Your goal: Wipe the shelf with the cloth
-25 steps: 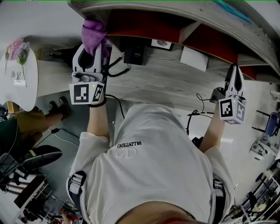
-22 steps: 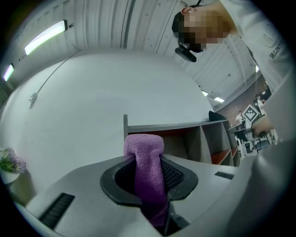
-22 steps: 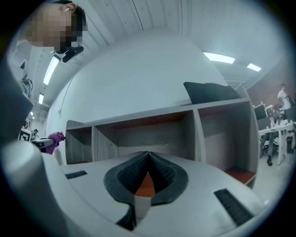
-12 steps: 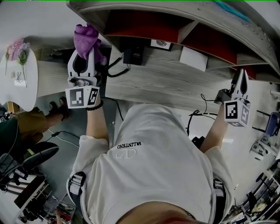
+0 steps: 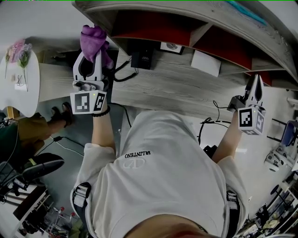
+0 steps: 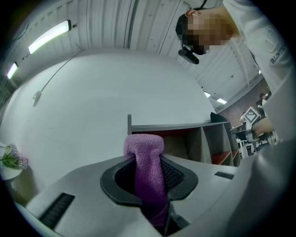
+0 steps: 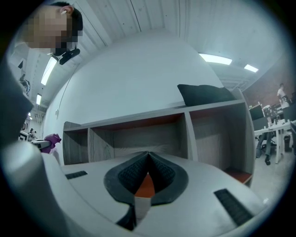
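Wood-grain shelf [image 5: 153, 11] ahead; left gripper [image 5: 91, 58] clamps purple cloth [image 5: 93, 39]; shirt [image 5: 158, 186] reads "VALINTENO".

Round white table [image 5: 29, 90] with pink flowers [image 5: 18, 50]; black box [image 5: 142, 59] and white card [image 5: 206, 62] apart.

The cloth [image 5: 93, 39] is sitting in the left gripper [image 5: 91, 55], seemingly just beside the shelf [image 5: 111, 10] at its left end, well apart from the right gripper [image 5: 256, 79].

I see a grey wood-grain desk [image 5: 177, 88] beneath me, a round white side table [image 5: 30, 90] left, strip lights [image 6: 48, 36] overhead.
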`<state>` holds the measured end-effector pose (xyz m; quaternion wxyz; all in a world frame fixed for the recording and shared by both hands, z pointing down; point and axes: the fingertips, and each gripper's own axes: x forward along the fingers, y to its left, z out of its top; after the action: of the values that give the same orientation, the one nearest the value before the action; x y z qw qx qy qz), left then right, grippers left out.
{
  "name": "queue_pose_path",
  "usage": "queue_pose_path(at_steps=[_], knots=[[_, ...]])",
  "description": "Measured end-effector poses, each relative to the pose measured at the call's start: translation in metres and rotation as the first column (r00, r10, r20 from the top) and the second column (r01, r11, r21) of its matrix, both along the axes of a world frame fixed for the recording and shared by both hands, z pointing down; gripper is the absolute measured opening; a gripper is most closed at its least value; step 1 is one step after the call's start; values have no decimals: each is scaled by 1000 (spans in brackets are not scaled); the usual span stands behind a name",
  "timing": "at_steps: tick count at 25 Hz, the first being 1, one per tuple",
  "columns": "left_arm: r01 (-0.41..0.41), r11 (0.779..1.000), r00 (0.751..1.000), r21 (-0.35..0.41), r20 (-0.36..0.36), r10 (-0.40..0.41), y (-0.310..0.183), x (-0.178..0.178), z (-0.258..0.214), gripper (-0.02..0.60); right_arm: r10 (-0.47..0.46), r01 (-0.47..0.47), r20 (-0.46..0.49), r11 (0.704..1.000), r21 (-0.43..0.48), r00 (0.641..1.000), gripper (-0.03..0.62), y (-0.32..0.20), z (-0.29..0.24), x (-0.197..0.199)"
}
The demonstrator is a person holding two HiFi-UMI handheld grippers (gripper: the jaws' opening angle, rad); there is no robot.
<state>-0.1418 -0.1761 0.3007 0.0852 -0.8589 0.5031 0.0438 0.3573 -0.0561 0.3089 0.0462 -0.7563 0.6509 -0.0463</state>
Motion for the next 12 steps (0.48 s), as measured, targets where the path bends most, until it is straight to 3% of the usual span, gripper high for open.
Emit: queue_pose_path(at_steps=[6,12], knots=[[-9,1000,1000,-7,-4,9,0,5,2,86,-58,58,-28,998,0,998,-3,-4,-1,-13],[-7,1000,1000,-3,-1,7,1,5,0,86,-49,49,-22,999,-7,999,-3,-3,2,-12]])
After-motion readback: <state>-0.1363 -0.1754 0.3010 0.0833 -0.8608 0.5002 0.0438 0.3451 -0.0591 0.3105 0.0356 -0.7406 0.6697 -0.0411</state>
